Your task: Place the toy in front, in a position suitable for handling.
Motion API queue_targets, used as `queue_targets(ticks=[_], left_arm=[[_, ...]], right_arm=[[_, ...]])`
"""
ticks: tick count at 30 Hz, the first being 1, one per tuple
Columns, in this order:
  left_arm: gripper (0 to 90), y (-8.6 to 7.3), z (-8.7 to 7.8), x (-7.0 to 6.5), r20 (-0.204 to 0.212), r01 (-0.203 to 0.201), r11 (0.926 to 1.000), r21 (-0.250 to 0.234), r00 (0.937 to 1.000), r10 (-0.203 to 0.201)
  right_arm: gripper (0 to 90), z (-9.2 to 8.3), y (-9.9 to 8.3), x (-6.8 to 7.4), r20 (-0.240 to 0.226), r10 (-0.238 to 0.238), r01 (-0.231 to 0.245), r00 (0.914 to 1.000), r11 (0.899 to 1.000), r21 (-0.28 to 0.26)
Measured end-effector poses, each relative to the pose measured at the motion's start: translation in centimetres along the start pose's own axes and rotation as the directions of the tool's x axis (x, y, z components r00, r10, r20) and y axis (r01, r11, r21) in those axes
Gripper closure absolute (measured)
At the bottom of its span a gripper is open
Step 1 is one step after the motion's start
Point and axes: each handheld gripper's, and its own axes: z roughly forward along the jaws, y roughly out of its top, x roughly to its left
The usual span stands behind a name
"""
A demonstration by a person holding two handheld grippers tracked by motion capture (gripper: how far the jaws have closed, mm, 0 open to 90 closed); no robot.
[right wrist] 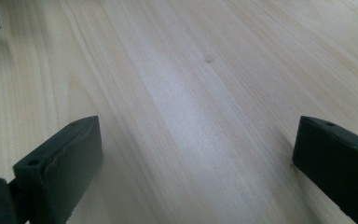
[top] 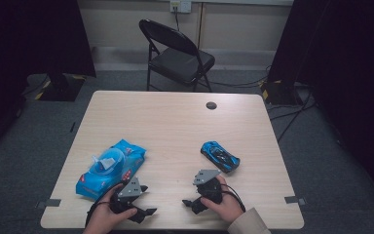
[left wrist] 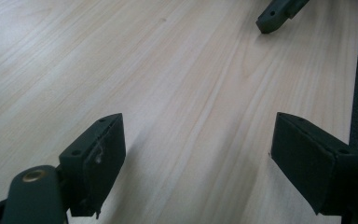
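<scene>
Toy car pack [top: 109, 168]: a blue packaged toy car with a clear bubble on top, lying flat on the table [top: 175, 122] at the near left, tilted so that its far end points up and to the right in the high view. It is the largest item on the wooden surface. My left gripper [top: 147, 201] sits just beside its near right corner; I cannot tell whether the gripper body touches the packaging.

Loose toy car [top: 219, 156]: a smaller blue and black car, resting on the table at the right of centre, set diagonally. It lies near my right gripper [top: 189, 202], on the far side of it, and apart from it.

Left gripper: held in my left hand [top: 108, 214] at the near edge of the table, jaws pointing toward the right in the high view. In the left gripper view [left wrist: 198, 154] the jaws stand wide apart with bare wood between them; nothing is grasped. A jaw tip of the other gripper shows at the top right of that view.

Right gripper: held in my right hand [top: 226, 207], a beige sleeve behind it, jaws pointing toward the left. In the right gripper view [right wrist: 198, 158] the jaws are released and spread wide over bare wood grain, with no item between them.

The two grippers face each other across a short stretch of table, not touching.
</scene>
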Motion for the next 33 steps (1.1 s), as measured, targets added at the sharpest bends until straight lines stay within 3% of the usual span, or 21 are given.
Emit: queue_targets(ticks=[11,16,24,33], left_arm=[[17.2,-0.2,-1.4,0.1,0.005,0.064,0.9979,-0.006,0.9980,-0.064],[17.2,-0.3,-2.7,0.2,-0.003,0.059,0.9982,-0.010,0.9983,-0.059],[17.1,-0.8,-4.9,0.8,-0.031,0.103,0.9943,-0.027,0.9941,-0.104],[16.5,-1.7,-7.3,0.8,-0.056,0.113,0.9934,-0.021,0.9919,-0.114]], right_arm=[[0.8,0.0,0.0,0.0,-0.001,0.000,0.000,1.0000,1.000,0.001],[0.8,0.0,0.0,0.0,-0.001,0.000,0.000,1.0000,1.000,0.002],[0.8,0.0,0.0,0.0,-0.001,0.000,0.000,1.0000,1.000,0.001],[0.7,0.0,0.0,0.0,-0.001,0.000,0.000,1.0000,1.000,0.002]])
